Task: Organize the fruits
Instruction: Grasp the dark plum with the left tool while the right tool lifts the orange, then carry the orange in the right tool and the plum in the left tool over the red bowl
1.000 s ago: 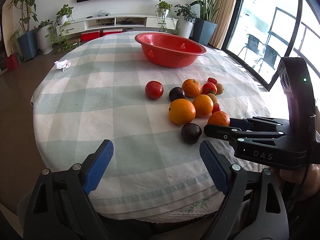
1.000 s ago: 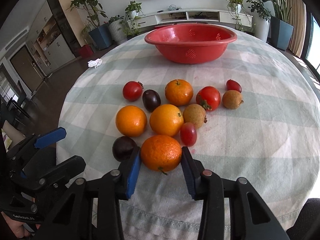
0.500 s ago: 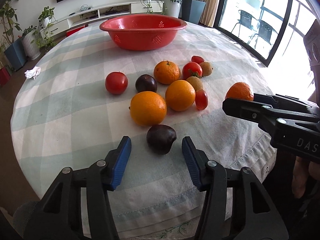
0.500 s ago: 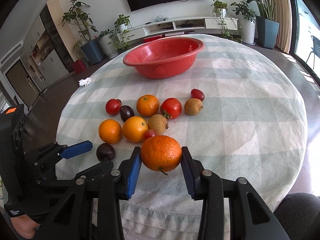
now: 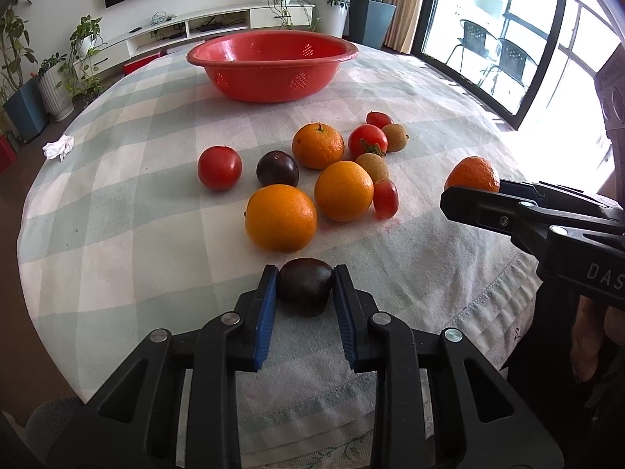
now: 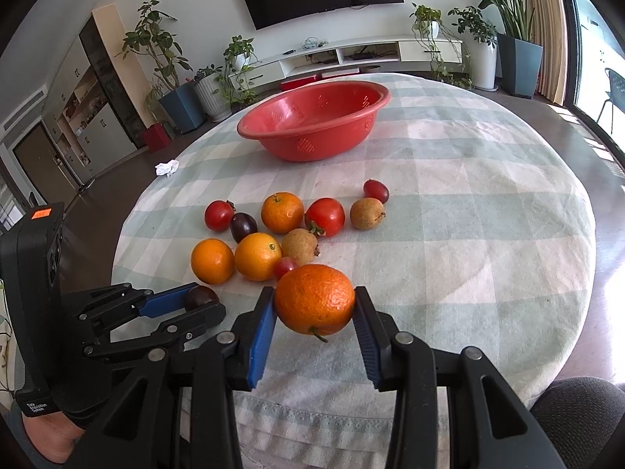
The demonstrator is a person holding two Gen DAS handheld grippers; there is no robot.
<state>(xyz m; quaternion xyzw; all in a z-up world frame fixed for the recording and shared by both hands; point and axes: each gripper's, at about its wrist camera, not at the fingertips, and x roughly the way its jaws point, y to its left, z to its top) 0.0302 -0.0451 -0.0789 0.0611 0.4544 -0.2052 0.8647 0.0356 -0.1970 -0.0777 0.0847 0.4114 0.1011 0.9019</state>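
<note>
L gripper (image 5: pixel 305 289) closed down on the dark plum (image 5: pixel 306 286), blue pads touching both flanks at the widest part; plum sits right at the finger tips, not deep in the throat, and looks like it's resting on the bench (image 5: pixel 117 203) near the front edge, though can't tell for sure if it's a hair off the cloth. R gripper (image 6: pixel 315 308) has the mandarin (image 6: pixel 315 299) clamped across its equator, stem pointing down, clearly off the bench and w/ most of the fruit proud of the finger tips. Handling, my read: plum = light, smooth skin, prob slippery and soft, bruises if squeezed hard, so min force and pads centred on the belly, not the ends. Tip-only hold could let it squirt fwd on lift; seating it deeper would be safer. Mandarin = bit heavier, pebbly rind gives good friction, peel has some give, tolerant of firm grip; current mid-body hold looks fine. Rest of fruit (oranges, tomatoes, 2nd plum, brownish ones) clustered mid-bench, well clear of both sets of fingers except the big orange (image 5: pixel 280 217) just beyond the held plum, near but not touching. Red basket (image 5: pixel 269 63) at the far side, well apart from both grippers, looks empty. Presumably the drop target.
</note>
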